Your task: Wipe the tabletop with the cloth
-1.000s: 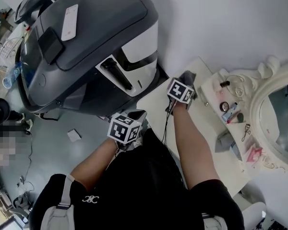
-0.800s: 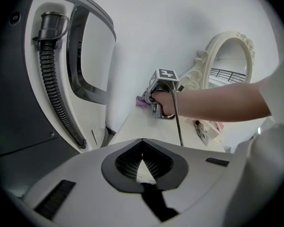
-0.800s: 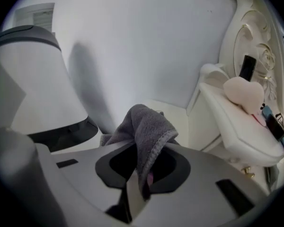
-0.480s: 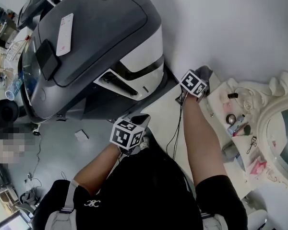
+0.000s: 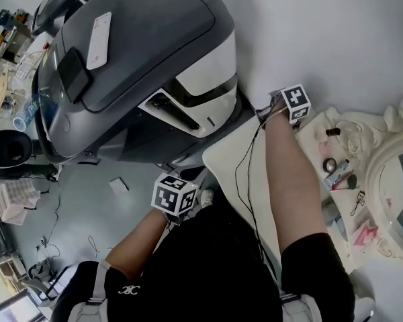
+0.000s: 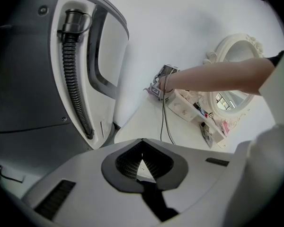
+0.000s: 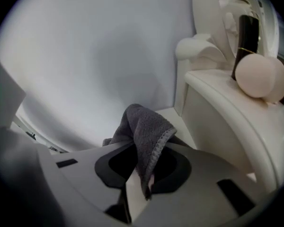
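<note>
My right gripper [image 5: 290, 106] is stretched out to the far corner of the cream tabletop [image 5: 227, 158], close to the white wall. It is shut on a grey cloth [image 7: 143, 129], which bunches up out of the jaws and hangs over them in the right gripper view [image 7: 139, 176]. From the left gripper view the right gripper [image 6: 161, 83] shows small at the table's far end. My left gripper [image 5: 174, 196] is held low at the table's near corner, off its edge. Its jaws [image 6: 143, 168] are shut with nothing between them.
A large grey and white machine [image 5: 134, 66] stands hard against the table's left side. An ornate white mirror [image 5: 397, 146] and a raised shelf [image 5: 322, 146] with cosmetics line the right side. A black bottle [image 7: 246, 34] and a pink ball [image 7: 260, 77] sit on that shelf. A black cable [image 5: 245, 173] trails over the table.
My right gripper has slid with the cloth along the tabletop, away from me, to the corner by the wall. The left gripper has stayed near the table's near corner.
</note>
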### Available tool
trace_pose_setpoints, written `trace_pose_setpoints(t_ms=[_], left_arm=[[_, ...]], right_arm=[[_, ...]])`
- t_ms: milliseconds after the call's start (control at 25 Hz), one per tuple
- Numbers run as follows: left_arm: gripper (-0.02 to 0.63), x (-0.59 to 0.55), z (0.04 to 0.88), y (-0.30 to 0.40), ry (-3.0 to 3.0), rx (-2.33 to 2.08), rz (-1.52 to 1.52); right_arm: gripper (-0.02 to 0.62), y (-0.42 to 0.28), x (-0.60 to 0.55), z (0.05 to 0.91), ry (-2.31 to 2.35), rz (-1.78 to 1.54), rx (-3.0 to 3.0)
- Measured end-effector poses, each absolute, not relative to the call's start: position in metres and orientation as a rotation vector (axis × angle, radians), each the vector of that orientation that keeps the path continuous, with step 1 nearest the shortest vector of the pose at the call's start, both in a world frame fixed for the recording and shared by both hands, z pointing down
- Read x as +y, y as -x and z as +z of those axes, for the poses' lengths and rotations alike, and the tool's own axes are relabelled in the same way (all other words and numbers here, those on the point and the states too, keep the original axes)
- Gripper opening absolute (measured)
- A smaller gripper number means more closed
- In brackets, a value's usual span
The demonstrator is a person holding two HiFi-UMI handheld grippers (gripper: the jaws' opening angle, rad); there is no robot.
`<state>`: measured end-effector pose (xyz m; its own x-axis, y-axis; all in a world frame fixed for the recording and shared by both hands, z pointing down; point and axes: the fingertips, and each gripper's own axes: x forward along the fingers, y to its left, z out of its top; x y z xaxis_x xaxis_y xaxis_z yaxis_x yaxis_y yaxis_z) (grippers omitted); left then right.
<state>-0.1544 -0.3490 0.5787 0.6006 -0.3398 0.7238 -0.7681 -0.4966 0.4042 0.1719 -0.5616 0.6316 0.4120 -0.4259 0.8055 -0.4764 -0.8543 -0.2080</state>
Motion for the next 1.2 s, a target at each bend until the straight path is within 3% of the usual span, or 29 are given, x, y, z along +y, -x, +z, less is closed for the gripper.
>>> trace_pose_setpoints(t_ms=[480, 840, 1200], left_arm=[[0.008, -0.328, 0.561, 0.162, -2.147, -0.893, 0.645], [0.008, -0.348, 0.521, 0.172, -2.216, -1.091, 0.506], [0.008, -0.32, 0.48, 0.058, -2.544, -0.814, 0.563]], right_arm=[[0.067, -0.115, -0.48, 0.636, -2.502, 1.395, -0.982], [0.066, -0.077, -0.408, 0.615, -2.223, 1.092, -1.648], [0.066, -0.11, -0.271, 0.488, -2.426, 0.529, -1.825]])
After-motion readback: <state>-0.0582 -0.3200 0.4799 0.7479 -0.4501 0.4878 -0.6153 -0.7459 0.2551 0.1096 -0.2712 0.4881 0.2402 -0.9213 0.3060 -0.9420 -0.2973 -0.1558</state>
